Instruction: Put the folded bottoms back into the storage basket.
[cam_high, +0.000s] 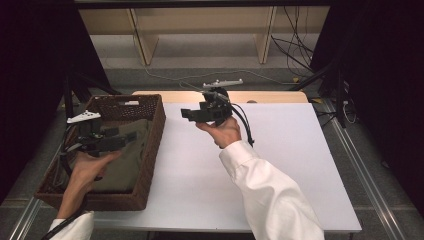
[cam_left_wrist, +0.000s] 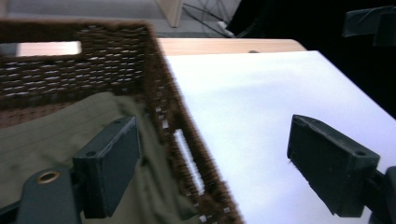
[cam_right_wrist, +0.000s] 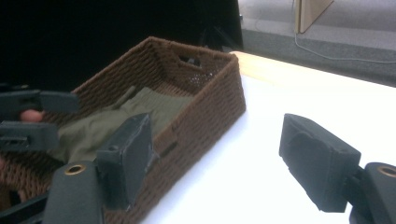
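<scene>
Olive cloth (cam_high: 117, 157) lies in wicker basket (cam_high: 155, 131), left gripper (cam_high: 120, 136) above.

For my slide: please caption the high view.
Both grippers open, left above olive cloth in wicker basket.

The high view looks forward and down on the whole white table (cam_high: 280, 170). Both gripper views sit low and close, between their own jaws, sharing the brown wicker basket (cam_left_wrist: 159, 88) at the table's left.

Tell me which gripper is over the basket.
The left gripper, open, hangs above the olive cloth in the wicker basket; the right gripper is held over the white tabletop.
</scene>
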